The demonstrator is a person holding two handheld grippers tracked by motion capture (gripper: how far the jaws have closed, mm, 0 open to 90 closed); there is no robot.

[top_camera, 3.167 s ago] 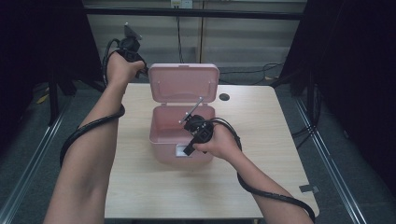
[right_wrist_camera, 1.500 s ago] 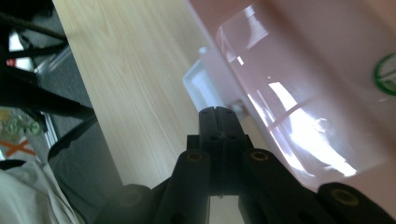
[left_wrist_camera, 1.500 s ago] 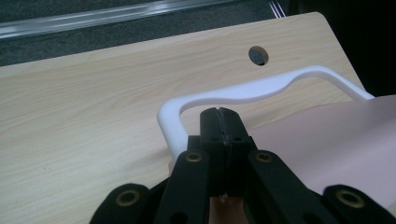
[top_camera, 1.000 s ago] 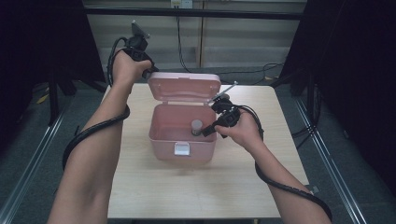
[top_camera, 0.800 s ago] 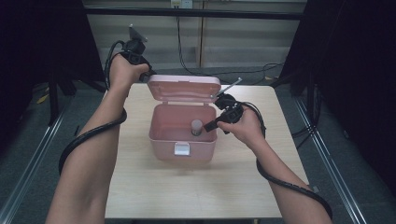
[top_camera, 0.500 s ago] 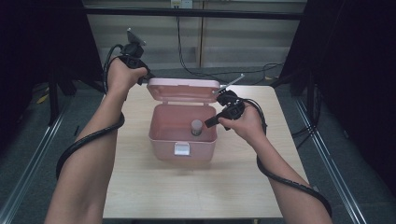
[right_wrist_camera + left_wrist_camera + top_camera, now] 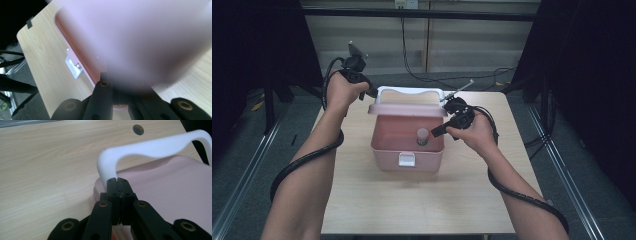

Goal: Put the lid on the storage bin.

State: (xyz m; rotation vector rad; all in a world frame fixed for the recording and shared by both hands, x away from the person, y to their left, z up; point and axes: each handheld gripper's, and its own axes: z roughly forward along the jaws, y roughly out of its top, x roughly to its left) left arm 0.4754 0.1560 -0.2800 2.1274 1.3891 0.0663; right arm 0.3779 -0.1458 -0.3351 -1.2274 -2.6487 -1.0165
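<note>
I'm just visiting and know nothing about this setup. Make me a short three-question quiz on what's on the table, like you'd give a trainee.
1. True or false: the lid of the pink box is fully shut.
2. What stands inside the box? A) a small grey cylinder B) a spoon C) a ball
3. What colour is the handle on the lid?

Key:
1. False. The lid is partly raised, the inside shows in the high view, and the white latch on the front is not engaged.
2. A, the small grey cylinder.
3. White. The left tool, jaws together, sits at the handle's corner.
</note>
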